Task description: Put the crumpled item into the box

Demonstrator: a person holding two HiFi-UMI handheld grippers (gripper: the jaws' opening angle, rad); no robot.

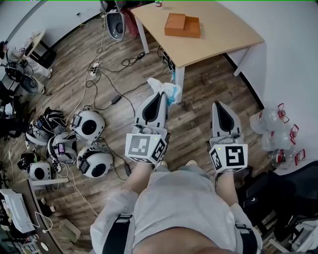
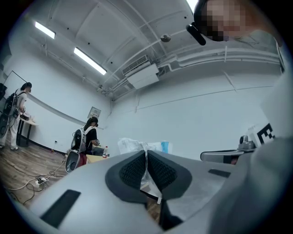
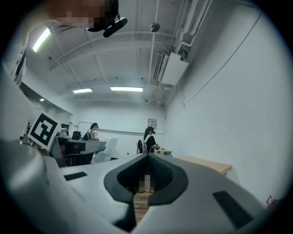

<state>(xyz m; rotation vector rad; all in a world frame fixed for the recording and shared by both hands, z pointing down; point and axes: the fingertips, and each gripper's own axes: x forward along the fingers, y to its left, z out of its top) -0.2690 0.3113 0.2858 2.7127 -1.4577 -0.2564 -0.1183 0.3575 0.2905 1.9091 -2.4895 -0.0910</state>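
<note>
Left gripper (image 1: 162,95) pinches the crumpled item (image 1: 165,88) (thin, crinkly, white-blue); right gripper (image 1: 219,104) clenched empty; flat cardboard box (image 1: 182,25) well apart.

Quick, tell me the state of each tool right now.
Left tool: closed on the crumpled bag.
Right tool: closed, holding nothing.

Wood floor (image 1: 198,94), loose cables (image 1: 128,62) trailing across its left half. Cluster of round white-and-black devices (image 1: 88,125) lying on it, possibly headsets. Clear water bottles (image 1: 268,120) near the right wall. Light tabletop (image 1: 223,34) on white legs, with a small container (image 1: 158,3) at its far edge.
</note>
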